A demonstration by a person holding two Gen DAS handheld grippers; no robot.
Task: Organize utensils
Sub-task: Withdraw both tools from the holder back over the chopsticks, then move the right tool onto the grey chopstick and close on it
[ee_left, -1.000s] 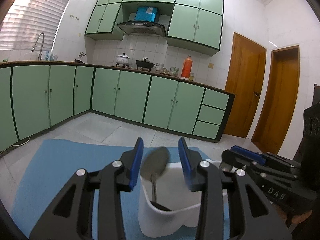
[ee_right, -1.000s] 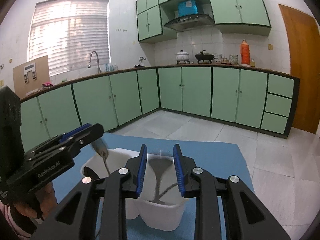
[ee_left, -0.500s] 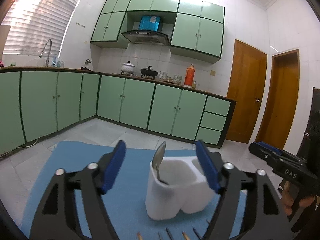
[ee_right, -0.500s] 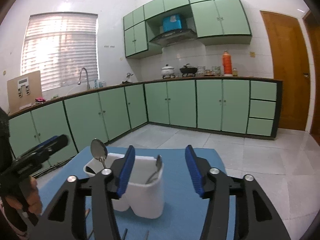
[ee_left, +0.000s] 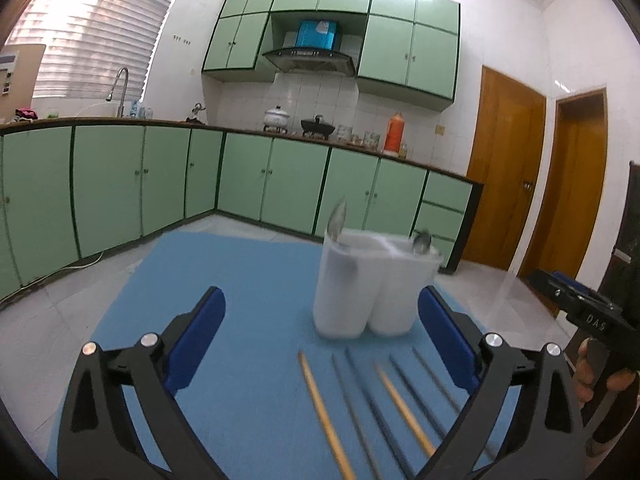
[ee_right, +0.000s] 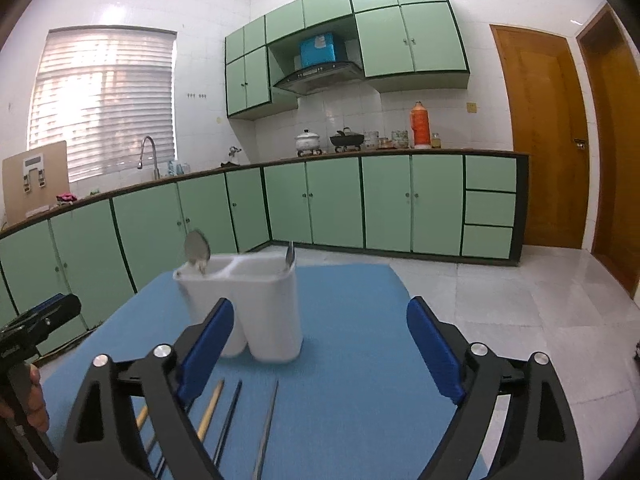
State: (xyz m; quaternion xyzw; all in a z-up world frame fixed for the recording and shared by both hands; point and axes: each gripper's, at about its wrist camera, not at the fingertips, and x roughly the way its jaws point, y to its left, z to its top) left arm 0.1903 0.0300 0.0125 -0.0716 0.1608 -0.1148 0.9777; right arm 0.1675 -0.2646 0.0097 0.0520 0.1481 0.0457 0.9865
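A white two-compartment utensil holder [ee_left: 372, 284] [ee_right: 248, 304] stands upright on a blue mat [ee_left: 248, 280] [ee_right: 352, 360]. One spoon [ee_left: 338, 216] [ee_right: 197, 250] sticks up from one compartment, and a second spoon [ee_left: 422, 242] [ee_right: 290, 254] from the other. Several chopsticks, wooden [ee_left: 324, 412] [ee_right: 210, 412] and dark [ee_left: 360, 404] [ee_right: 228, 420], lie on the mat in front of the holder. My left gripper [ee_left: 320, 300] is back from the holder, jaws opening wide with nothing between them. My right gripper [ee_right: 320, 308] is likewise drawn back, jaws opening and empty.
The right gripper's body [ee_left: 576, 308], held by a hand, shows at the right edge of the left wrist view. The left gripper's body [ee_right: 36, 324] shows at the left edge of the right wrist view. Green cabinets [ee_right: 384, 204] and tiled floor [ee_right: 520, 304] lie beyond the mat.
Both grippers let go of the spoons, opened wide and pulled back from the holder. The spoons stay in its compartments, and the chopsticks have come into view.
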